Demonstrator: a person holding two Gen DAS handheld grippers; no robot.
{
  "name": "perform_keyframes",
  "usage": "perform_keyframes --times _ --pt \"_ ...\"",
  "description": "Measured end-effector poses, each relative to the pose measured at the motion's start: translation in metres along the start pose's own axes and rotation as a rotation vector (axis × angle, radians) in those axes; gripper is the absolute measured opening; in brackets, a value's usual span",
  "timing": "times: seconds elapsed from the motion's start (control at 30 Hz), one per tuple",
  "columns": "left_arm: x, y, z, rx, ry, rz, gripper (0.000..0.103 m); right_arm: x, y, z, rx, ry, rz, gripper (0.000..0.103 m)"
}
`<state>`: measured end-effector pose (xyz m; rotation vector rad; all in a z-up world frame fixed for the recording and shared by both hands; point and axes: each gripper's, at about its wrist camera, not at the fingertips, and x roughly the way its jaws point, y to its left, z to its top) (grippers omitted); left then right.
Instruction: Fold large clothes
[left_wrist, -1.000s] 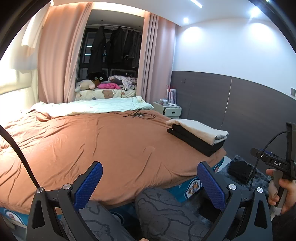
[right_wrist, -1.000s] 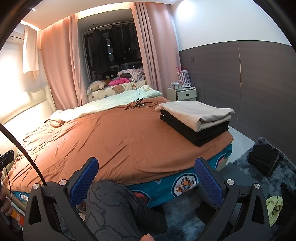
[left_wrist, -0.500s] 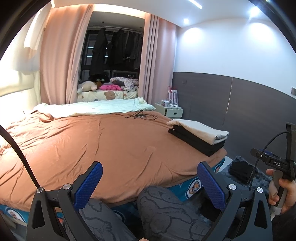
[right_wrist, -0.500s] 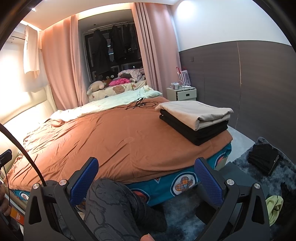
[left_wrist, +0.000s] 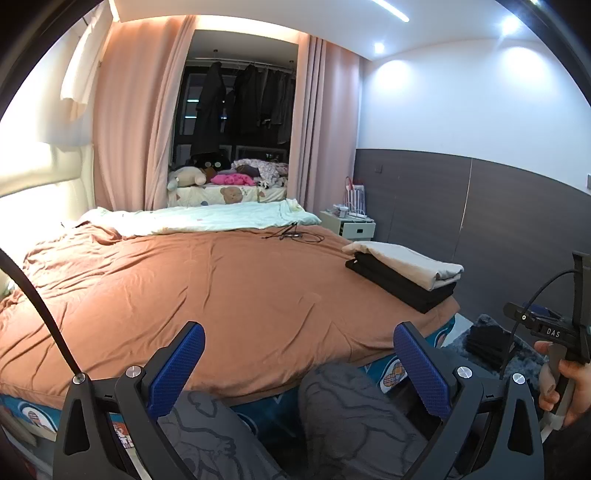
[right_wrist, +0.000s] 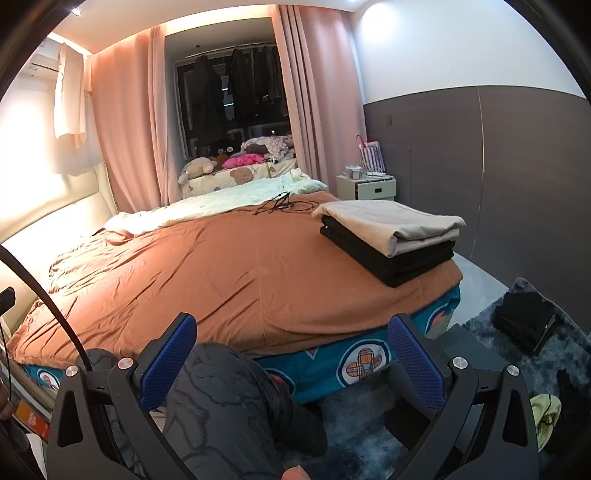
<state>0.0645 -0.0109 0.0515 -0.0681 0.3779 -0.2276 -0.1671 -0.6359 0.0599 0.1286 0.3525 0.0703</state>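
A: So what's sitting nearest the cameras?

B: Both tools are hanging off the foot of the bed. The left gripper (left_wrist: 297, 363) is holding its jaws spread wide with nothing between them, and the right gripper (right_wrist: 291, 354) is doing the same. The person's knees (left_wrist: 343, 402) are poking up just below them, right against the mattress edge.

A: Any room on the bed?

B: Loads. The orange cover (left_wrist: 207, 284) is lying mostly bare, draping over the near edge. The folded stack (right_wrist: 388, 236), beige piece on top of black ones, is sitting at the right corner, close to the edge. A black pile (right_wrist: 524, 321) is resting on the rug to the right. Further back a cable (right_wrist: 284, 205) is trailing near the pale quilt (left_wrist: 207, 219).
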Motion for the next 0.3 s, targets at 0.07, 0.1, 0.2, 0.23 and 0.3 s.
perform_keyframes --times 0.07,0.1,0.2,0.23,0.3 --pt "-0.001 0.0 -0.001 0.004 0.0 0.003 0.103 0.004 -0.002 0.003 0.01 0.011 -0.004 0.103" --pt "0.0 -0.001 -0.002 0.003 0.001 0.005 0.103 0.004 -0.002 0.002 0.012 0.013 -0.002 0.103" --pt "0.003 0.0 0.0 -0.007 -0.002 0.013 0.103 0.007 -0.004 0.004 0.017 0.007 0.0 0.103" --pt "0.005 -0.001 0.0 -0.008 -0.001 0.019 0.103 0.009 -0.006 0.005 0.026 0.008 0.004 0.103" --pt "0.012 -0.002 0.002 -0.006 0.01 0.026 0.103 0.011 -0.01 0.003 0.042 0.012 0.013 0.103"
